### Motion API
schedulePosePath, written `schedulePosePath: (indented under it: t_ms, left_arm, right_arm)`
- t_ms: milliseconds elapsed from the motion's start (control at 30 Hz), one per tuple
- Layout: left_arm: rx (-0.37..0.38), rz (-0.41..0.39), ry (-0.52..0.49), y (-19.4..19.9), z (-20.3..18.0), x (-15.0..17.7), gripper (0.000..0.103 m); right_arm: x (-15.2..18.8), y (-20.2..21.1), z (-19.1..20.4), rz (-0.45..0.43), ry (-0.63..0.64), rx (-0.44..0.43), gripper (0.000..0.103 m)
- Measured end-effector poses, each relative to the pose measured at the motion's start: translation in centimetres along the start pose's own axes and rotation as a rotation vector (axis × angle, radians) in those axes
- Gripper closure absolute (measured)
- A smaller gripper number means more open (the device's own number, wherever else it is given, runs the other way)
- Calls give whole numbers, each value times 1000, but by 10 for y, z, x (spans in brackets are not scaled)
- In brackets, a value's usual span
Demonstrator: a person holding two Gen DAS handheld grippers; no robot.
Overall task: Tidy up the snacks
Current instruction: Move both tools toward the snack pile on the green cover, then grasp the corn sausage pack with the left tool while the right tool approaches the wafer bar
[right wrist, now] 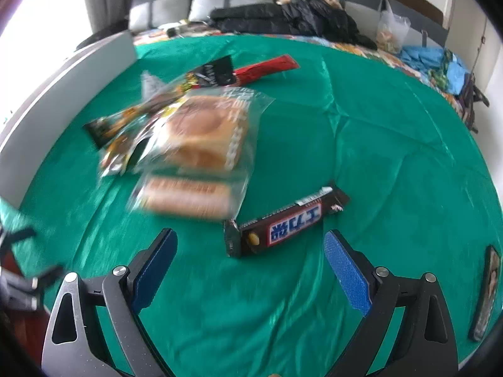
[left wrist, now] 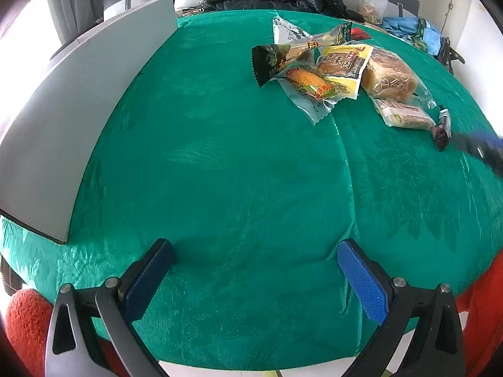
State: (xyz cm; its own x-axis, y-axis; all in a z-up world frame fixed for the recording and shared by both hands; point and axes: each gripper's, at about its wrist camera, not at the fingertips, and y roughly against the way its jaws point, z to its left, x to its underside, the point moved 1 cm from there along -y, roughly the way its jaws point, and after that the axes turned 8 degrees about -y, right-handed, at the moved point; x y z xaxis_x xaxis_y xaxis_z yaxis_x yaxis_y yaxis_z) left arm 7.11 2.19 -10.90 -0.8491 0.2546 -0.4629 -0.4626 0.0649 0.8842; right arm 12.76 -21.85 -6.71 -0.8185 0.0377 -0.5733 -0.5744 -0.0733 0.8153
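While both grippers hover low over the green cloth [left wrist: 220, 163], neither one holds anything. Seen from the left wrist, the left gripper [left wrist: 254, 251] has its blue-padded fingers [left wrist: 361, 282] spread wide over bare cloth, with nothing between them. A grey board [left wrist: 78, 110] stands along the cloth's left edge.

Far ahead and to the right of that gripper lies the pile of snacks [left wrist: 330, 69]: a dark green packet [left wrist: 270, 62], a clear-wrapped yellow and orange snack [left wrist: 311, 86], a yellow packet with dark print [left wrist: 342, 62], a bagged bread loaf [left wrist: 389, 78] and a small wrapped cake [left wrist: 405, 116], overlapping or touching one another. Just beside the cake lies a dark chocolate bar [left wrist: 441, 128], and a blurred dark and blue shape, hard to make out, sits close to it at the frame's right edge.

From the right wrist, the right gripper [right wrist: 251, 245] is likewise spread wide, its fingers [right wrist: 345, 273] apart on either side of the cloth just short of the chocolate bar [right wrist: 286, 223], not touching it. The bar lies flat, slanted, its brown wrapper showing white and blue lettering. Behind it, blurred, sit the bread loaf [right wrist: 201, 138] and the small cake [right wrist: 185, 194], and beyond them a red packet [right wrist: 267, 66]. A dark flat object [right wrist: 485, 292] lies near the cloth's right edge.
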Motion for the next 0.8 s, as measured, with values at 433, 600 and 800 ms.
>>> schedulePosePath:
  t_ms: [433,600,800]
  left_arm:
    - [46,43,15,-7,2,-21,0]
    - [199,20,166,-12,10,-77,0]
    - [84,27,185,-62,-5,-157,4]
  right_arm:
    - [0,-33,-77,23,-106,74,5]
    - [4,-33,-78,-44,-96,66,4]
    - [1,-36,-77,-45,-98,62,4]
